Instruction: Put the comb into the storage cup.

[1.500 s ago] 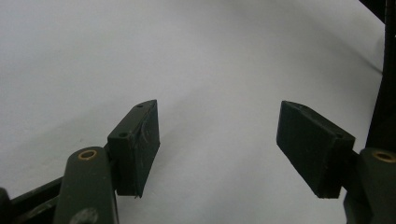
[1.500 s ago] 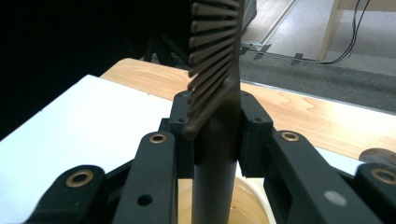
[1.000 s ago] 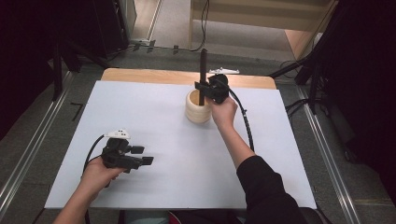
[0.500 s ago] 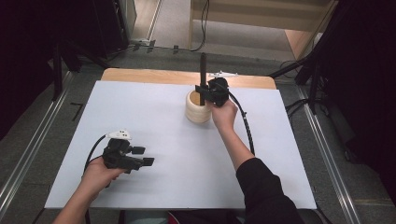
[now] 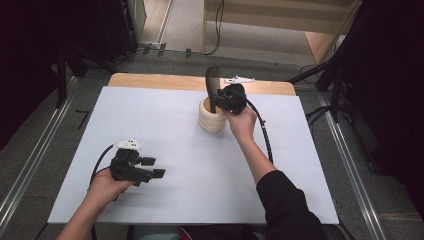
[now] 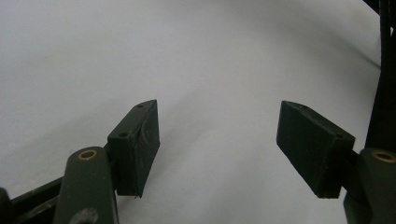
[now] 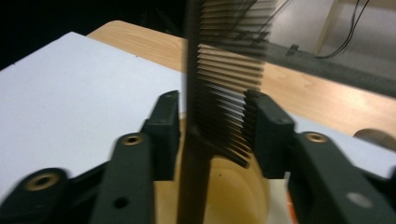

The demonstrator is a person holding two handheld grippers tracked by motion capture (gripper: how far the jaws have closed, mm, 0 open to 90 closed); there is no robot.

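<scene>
Standing upright in the cream cup (image 5: 212,118), w/ its lower end inside, a black comb (image 7: 219,88) is being gripped by the right hand-held gripper (image 7: 212,126), jaws closed on both sides. Cup is sitting near the table's (image 5: 150,125) far edge. Left hand-held gripper (image 6: 217,140) is being held w/ jaws wide apart over bare table, nothing between.

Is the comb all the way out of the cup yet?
Not quite, it seems. The right hand-held gripper is closed around the black comb, held upright, with its lower end at the mouth of the cream cup. Whether it is going in or coming out, these pictures cannot say. The left hand-held gripper rests open over the white table, holding nothing.
</scene>
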